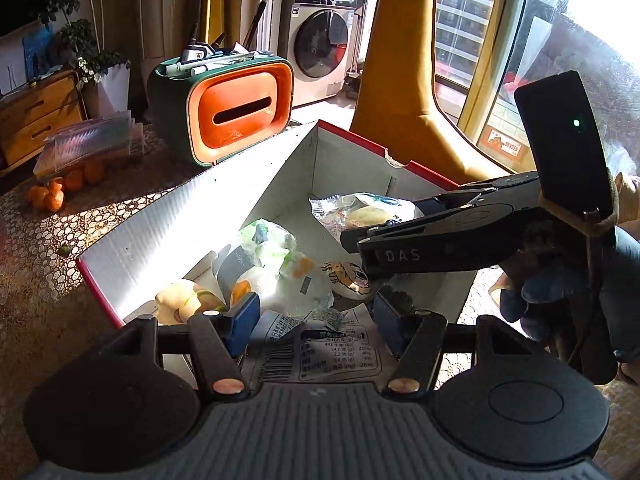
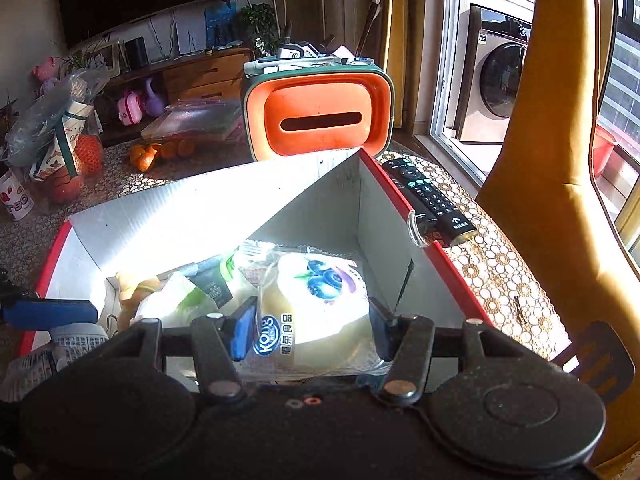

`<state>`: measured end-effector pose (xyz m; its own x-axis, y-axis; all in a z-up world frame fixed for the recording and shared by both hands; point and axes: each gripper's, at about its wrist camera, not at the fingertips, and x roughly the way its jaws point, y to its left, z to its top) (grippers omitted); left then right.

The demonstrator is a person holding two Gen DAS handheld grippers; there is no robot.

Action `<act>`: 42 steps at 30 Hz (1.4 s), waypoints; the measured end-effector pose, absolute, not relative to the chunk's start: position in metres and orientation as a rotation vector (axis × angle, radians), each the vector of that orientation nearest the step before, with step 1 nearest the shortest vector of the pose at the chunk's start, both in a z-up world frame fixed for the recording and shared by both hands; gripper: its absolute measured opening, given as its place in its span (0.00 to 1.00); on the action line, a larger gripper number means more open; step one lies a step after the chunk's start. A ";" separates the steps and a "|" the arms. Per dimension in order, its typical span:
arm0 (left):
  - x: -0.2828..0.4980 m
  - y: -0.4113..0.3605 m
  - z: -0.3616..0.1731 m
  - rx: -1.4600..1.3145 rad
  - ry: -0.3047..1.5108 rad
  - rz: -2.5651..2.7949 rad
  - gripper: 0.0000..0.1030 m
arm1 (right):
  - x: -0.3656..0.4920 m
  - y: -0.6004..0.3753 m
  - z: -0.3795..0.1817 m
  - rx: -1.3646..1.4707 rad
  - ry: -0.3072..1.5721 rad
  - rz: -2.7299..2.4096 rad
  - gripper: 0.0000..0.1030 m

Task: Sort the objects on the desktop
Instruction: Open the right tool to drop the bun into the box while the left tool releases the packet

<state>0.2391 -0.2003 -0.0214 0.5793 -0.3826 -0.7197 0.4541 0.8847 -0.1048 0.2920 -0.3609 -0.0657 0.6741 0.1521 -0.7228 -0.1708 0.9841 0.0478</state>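
**Blueberry bun sits between your right jaws, over the box**

Your right gripper point(image 2: 312, 334) is over the near end of the white cardboard box point(image 2: 168, 216), jaws set fairly wide with the blueberry bun packet point(image 2: 320, 300) between them. The blue pads point(image 2: 244, 330) look to be at the packet's edges; whether they pinch it or just flank it, can't tell from here. The packet's long axis runs away from you toward the far corner of the box, roughly in line with the fingers, so the jaws span its short width. A straight release or lift needs no wrist twist, by my read.

Your left gripper point(image 1: 316, 320) is at the box's near-left side, jaws open and holding nothing, hovering over a printed nutrition-label wrapper point(image 1: 320, 350). Other snack packets point(image 1: 272, 264) lie further into the box beyond it, plus a tiger-print packet point(image 1: 348, 276) just under the right gripper's body in the left view.

Right hand is clearly the nearer one to the bun. Outside the box: remote control point(image 2: 428, 196) on the tabletop just beside its right wall, orange tissue box point(image 2: 320, 120) behind its far corner.

Likely step: depositing or settling the bun inside the box.
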 end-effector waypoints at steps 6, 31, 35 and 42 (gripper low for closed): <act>0.245 -0.201 -0.036 0.101 0.863 -0.499 0.61 | 0.299 -0.358 -0.080 -0.051 0.859 0.172 0.54; 0.236 -0.188 -0.022 0.052 0.859 -0.481 0.70 | 0.282 -0.354 -0.055 -0.050 0.831 0.203 0.66; 0.227 -0.181 -0.012 0.047 0.832 -0.458 0.70 | 0.269 -0.357 -0.044 -0.032 0.805 0.216 0.69; 0.208 -0.163 0.004 0.014 0.771 -0.415 0.70 | 0.241 -0.360 -0.025 -0.011 0.751 0.247 0.71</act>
<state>0.2084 -0.1634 0.0043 0.6402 -0.3591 -0.6791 0.3695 0.9190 -0.1377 0.2413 -0.3603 -0.0254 0.7035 0.2180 -0.6764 -0.2260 0.9710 0.0778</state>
